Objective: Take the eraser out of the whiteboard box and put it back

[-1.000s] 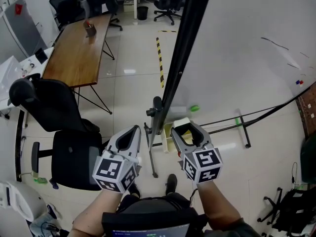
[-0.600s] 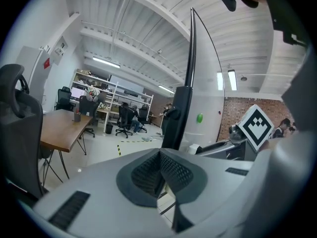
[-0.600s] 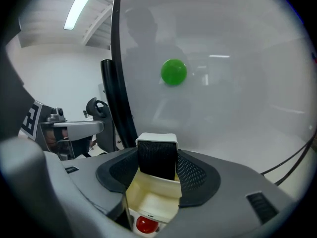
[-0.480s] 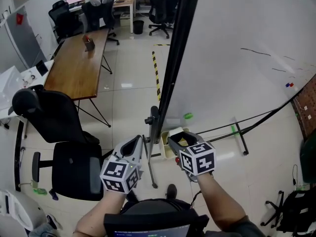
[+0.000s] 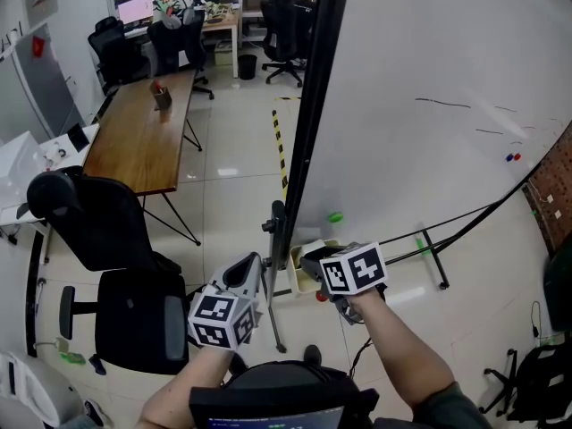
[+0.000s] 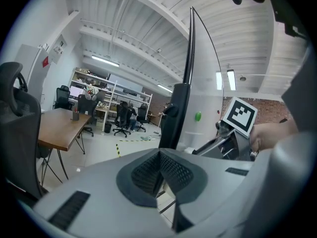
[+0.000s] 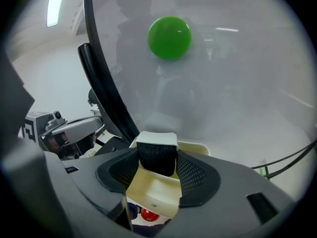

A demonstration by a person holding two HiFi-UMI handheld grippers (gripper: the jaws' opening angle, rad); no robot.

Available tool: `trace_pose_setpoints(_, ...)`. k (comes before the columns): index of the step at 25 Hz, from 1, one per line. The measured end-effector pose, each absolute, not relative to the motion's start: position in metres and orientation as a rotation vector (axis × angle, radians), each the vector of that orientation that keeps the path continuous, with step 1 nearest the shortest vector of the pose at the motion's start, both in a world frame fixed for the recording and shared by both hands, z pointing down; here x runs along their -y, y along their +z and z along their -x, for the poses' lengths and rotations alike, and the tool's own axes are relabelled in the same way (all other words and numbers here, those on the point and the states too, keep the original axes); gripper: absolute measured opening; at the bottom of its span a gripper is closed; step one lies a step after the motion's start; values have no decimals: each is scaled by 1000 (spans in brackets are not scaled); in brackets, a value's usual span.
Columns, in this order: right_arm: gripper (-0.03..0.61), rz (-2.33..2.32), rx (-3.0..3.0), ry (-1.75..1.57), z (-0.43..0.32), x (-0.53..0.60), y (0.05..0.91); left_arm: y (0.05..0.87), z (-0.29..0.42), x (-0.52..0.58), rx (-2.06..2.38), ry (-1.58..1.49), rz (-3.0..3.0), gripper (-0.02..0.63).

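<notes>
In the right gripper view, the eraser (image 7: 156, 155), black felt under a white back, sits between the pads of my right gripper (image 7: 157, 158), which press on both its sides. Just below and behind it is the open cream whiteboard box (image 7: 154, 192), fixed at the foot of the whiteboard (image 5: 429, 79). A red object (image 7: 148, 214) shows low in that view. In the head view my right gripper (image 5: 313, 259) points steeply down at the box (image 5: 302, 266). My left gripper (image 5: 251, 269) hangs beside it to the left, its jaws together on nothing (image 6: 161, 157).
A green magnet (image 7: 169, 37) sticks to the board above the box. The board's black frame post (image 5: 308, 123) and stand legs (image 5: 429, 239) are close by. A black office chair (image 5: 107, 266) and a wooden table (image 5: 143, 119) stand to the left.
My right gripper has tipped further downward and sunk a little toward the box, still with the eraser in it. The left gripper has stayed where it was.
</notes>
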State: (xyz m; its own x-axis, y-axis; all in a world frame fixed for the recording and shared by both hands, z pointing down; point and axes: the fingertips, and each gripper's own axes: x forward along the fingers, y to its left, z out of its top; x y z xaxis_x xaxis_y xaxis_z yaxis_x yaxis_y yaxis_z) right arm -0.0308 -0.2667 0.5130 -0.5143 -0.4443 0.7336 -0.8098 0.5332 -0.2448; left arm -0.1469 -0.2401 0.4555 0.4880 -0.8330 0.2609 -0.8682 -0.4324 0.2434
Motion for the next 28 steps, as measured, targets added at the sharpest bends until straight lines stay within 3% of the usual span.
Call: trace_pose_setpoints(28,270,-1005,2108,806,29,260,509,443,150,228,1428,106,-2410,35)
